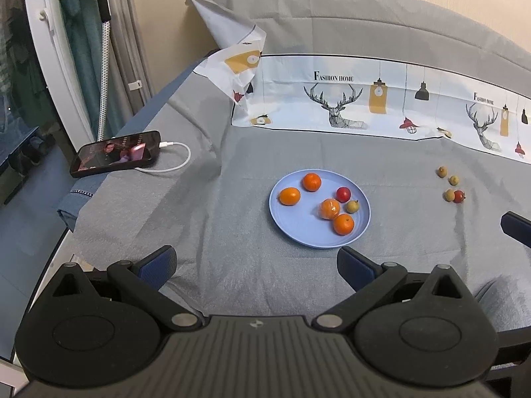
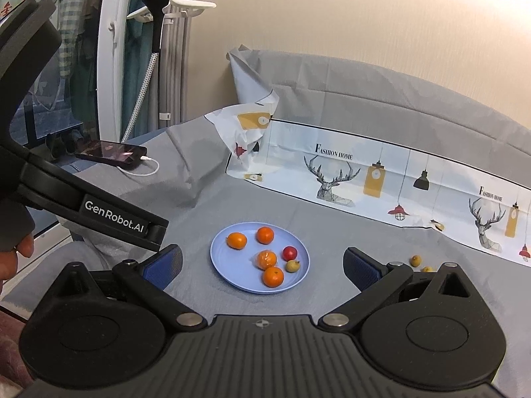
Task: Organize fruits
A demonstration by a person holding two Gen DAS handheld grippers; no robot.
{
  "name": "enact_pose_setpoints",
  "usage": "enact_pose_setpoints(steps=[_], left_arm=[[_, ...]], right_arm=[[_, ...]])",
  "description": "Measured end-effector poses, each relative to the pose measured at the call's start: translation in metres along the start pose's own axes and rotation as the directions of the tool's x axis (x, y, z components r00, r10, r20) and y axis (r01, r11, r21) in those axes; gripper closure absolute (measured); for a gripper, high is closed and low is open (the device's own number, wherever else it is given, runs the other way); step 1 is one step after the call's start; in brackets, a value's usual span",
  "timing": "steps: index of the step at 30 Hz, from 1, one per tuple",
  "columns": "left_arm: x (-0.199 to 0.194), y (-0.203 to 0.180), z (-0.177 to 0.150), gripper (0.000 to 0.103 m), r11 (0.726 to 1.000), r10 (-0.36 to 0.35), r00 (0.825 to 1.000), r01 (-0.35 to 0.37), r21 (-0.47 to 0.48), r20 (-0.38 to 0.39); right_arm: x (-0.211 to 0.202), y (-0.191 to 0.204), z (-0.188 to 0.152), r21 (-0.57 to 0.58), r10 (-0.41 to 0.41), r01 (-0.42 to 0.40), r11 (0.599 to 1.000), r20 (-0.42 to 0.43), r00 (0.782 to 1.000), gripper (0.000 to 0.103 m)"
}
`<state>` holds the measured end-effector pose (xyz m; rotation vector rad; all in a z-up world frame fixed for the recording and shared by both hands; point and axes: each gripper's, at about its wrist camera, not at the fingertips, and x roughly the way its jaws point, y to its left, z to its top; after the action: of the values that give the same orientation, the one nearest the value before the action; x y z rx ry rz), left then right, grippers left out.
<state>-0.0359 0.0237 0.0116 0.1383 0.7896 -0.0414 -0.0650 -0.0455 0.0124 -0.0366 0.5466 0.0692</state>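
Left wrist view: the left tongs (image 1: 257,267) hang with their blue pads wide apart and nothing between them, over the grey bed sheet (image 1: 212,232). Just ahead lies a blue plate (image 1: 292,229) holding four oranges (image 1: 311,181), one of them wrapped in clear film, a red fruit (image 1: 343,194) and a small yellowish fruit (image 1: 352,206). Four small fruits (image 1: 449,195) lie loose on the sheet to the right, well apart from the plate. A phone (image 1: 114,153) on a white cable sits at far left.

Right wrist view: the right tongs (image 2: 262,267) are likewise spread, holding nothing, near the plate (image 2: 229,272). Two loose small fruits (image 2: 415,260) show beside the right pad
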Motion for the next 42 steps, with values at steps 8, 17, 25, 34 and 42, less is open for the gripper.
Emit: enact_pose_setpoints(steps=[8,17,25,34,42], left_arm=[[0.001,0.001,0.0,0.0,1.0,-0.005,1.0,0.005,0.003,-0.001],[0.01,0.0,0.0,0.0,1.0,-0.003,1.0,0.003,0.009,-0.024],[0.02,0.001,0.001,0.0,1.0,0.007,0.999,-0.006,0.009,-0.046],[0.037,0.0,0.002,0.0,1.0,0.007,0.996,-0.006,0.011,-0.09],[0.052,0.0,0.005,0.0,1.0,0.015,0.993,-0.012,0.02,-0.114]], right_arm=[[-0.002,0.003,0.0,-0.005,-0.006,0.006,1.0,0.0,1.0,0.001],[0.007,0.001,0.0,0.012,-0.005,0.006,1.0,-0.028,1.0,0.001],[0.018,0.002,-0.001,0.017,0.002,-0.001,1.0,-0.055,0.998,0.001],[0.033,0.0,-0.005,0.028,0.009,-0.006,1.0,-0.1,0.995,0.001],[0.046,-0.001,-0.006,0.03,0.014,-0.01,1.0,-0.133,0.991,0.001]])
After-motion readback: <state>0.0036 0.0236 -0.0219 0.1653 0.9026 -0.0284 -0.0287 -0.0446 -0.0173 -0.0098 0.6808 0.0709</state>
